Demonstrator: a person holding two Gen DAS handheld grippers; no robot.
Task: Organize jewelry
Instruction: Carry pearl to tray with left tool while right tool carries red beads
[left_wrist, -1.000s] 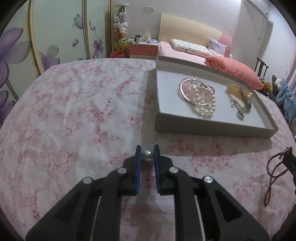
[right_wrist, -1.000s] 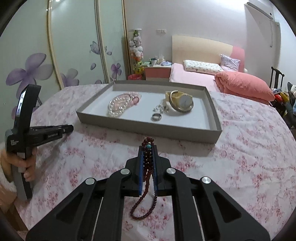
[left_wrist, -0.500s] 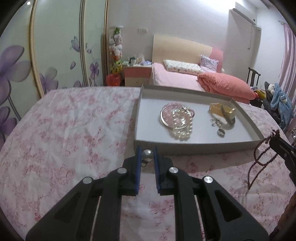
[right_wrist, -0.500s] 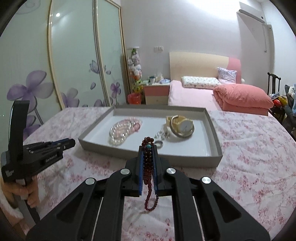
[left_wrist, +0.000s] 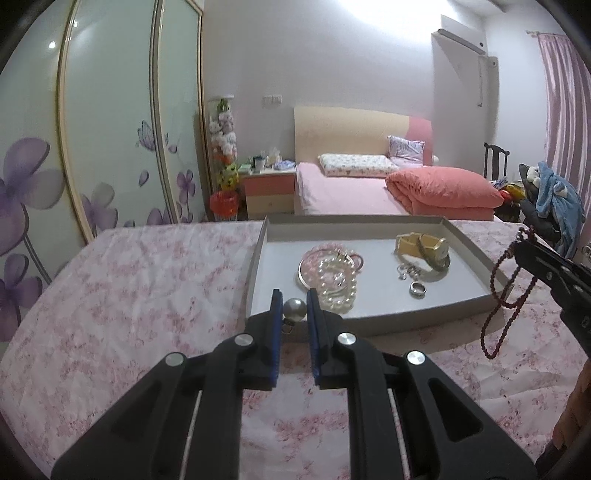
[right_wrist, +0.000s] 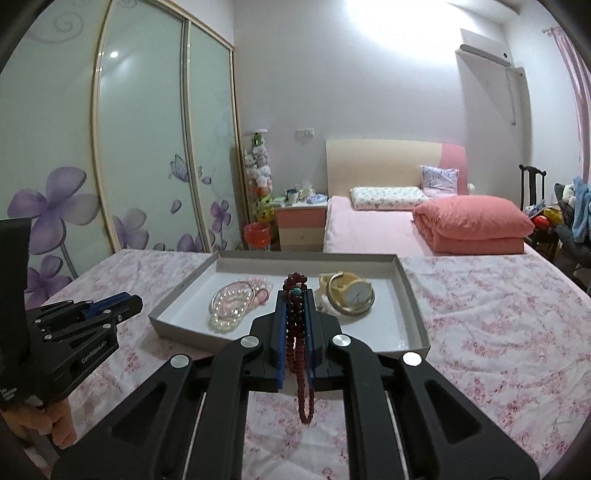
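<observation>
The left gripper (left_wrist: 294, 308) is seen closest, clamped on a small silver ball bead (left_wrist: 294, 307). A tiny metal bit hangs under the bead, but what it is cannot be made out. The bead is held up in the air, in front of the near wall of the grey tray (left_wrist: 388, 320).

The right gripper (right_wrist: 295, 314) is squeezed tight on a dark red bead string (right_wrist: 299, 354). One blue-green bead is seen near the top of the string. A loop of the string hangs down below the gripper, over the flowered pink cloth (right_wrist: 498, 332), and a small bunch sticks up above the fingertips. Part of the tray's middle is hidden behind this gripper.

Inside the tray, a white pearl bracelet (left_wrist: 338, 286) is piled with a pink bead bracelet (left_wrist: 325, 254) and a thin silver bangle (left_wrist: 303, 275); they overlap, so their shapes are hard to tell apart. To the right of them in the tray, a silver ring (left_wrist: 417, 289) is laid flat, with small silver pieces (left_wrist: 406, 271) just behind it that are too small to name. A yellow watch (right_wrist: 351, 295) is set further back in the tray.

A hand (right_wrist: 55, 424) is cut off at the picture edge.
</observation>
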